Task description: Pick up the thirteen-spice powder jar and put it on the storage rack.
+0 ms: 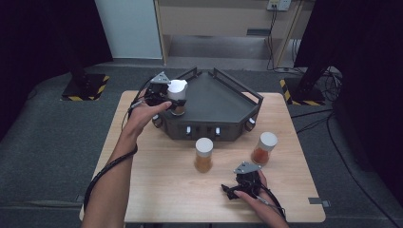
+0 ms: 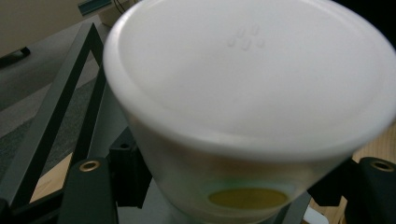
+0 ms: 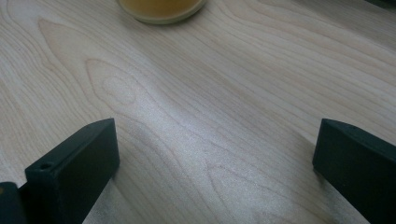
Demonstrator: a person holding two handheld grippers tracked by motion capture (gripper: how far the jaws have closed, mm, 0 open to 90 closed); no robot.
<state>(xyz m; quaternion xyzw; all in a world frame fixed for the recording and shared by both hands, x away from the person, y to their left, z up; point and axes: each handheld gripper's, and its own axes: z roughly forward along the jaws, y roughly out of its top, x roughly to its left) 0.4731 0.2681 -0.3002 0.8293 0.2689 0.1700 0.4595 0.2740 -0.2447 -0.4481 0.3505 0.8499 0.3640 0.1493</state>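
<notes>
The left gripper grasps a white-lidded jar with brownish contents at the dark tray's 9 o'clock; the right gripper rests released.

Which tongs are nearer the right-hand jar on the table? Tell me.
Right. The right tongs rest just in front of that jar; the left tongs are far off, gripping another jar at the tray.

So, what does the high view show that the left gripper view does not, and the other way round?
The high view alone shows the wooden table, two more white-lidded jars standing on it, and the right gripper resting near them. The left gripper view alone shows small raised marks on the lid and the yellow contents through the wall. Both show the held jar over the dark tray.
</notes>
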